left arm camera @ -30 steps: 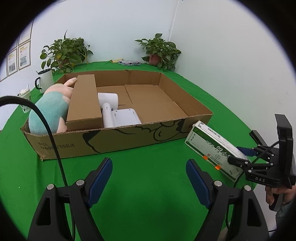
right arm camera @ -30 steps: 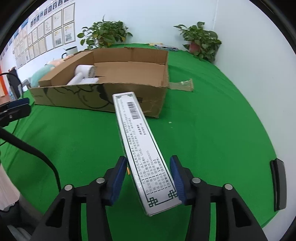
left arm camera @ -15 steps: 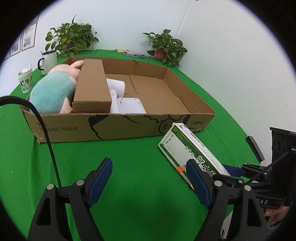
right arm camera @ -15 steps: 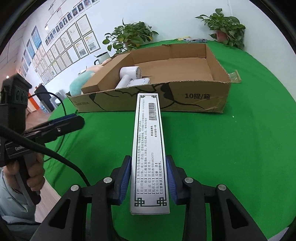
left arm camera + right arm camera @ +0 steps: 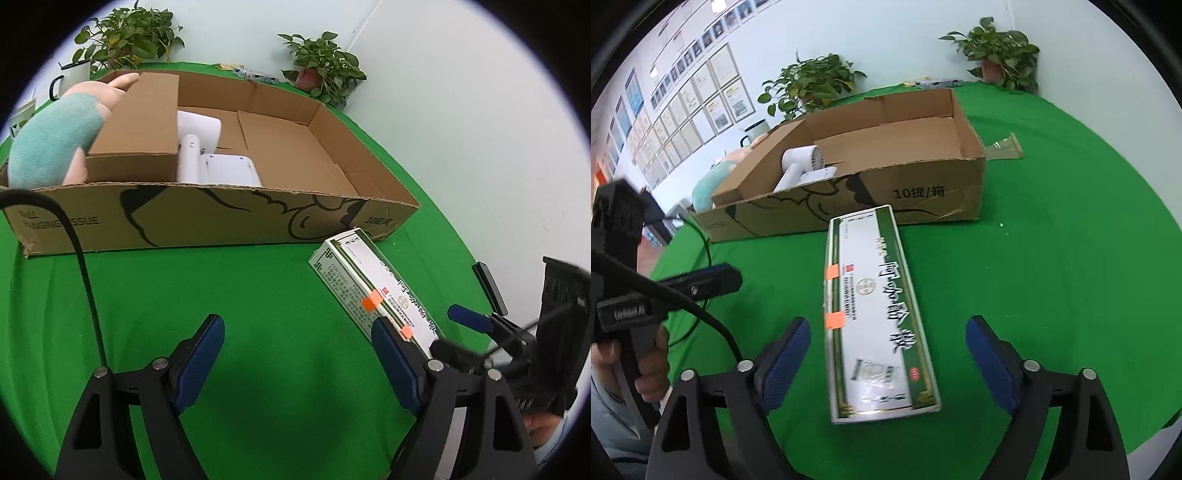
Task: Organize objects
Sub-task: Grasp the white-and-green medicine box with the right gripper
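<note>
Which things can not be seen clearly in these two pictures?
- Plush toy: partly hidden by the carton wall and inner brown box; nearly hidden in the right wrist view.
- Hair dryer: lower part behind the carton wall.
- Medicine box: small print blurred; near end hidden in left view by left gripper.

Office-like demo room: framed certificates (image 5: 683,107) lining wall, potted plants (image 5: 812,83), green-covered table (image 5: 1052,240).
</note>
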{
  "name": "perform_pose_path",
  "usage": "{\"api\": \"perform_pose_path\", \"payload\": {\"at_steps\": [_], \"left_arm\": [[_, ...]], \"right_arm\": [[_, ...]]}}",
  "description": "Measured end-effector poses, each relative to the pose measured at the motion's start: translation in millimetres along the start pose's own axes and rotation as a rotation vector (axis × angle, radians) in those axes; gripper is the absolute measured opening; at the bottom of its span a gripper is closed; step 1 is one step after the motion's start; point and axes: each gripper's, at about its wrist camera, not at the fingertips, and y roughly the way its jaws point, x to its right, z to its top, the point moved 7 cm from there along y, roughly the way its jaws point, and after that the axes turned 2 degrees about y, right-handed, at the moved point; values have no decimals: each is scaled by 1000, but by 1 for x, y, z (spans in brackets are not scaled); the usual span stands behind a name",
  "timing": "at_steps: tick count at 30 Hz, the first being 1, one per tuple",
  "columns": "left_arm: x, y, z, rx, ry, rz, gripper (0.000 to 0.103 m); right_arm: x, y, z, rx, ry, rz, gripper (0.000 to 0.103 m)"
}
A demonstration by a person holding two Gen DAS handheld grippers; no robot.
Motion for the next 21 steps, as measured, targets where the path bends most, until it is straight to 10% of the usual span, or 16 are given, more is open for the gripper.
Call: {"api": "perform_pose_path", "payload": {"at_steps": [8, 15, 21], "left_arm": [[7, 22, 5, -51, -26, -92, 82], [9, 30, -1, -83, -83, -180, 82], [7, 29, -5, -97, -120, -234, 80]], "right_arm": [[-29, 16, -33, -35, -219, -192, 94], [-49, 22, -41, -57, -221, -152, 67], [-64, 25, -38, -51, -201, -87, 65]]}}
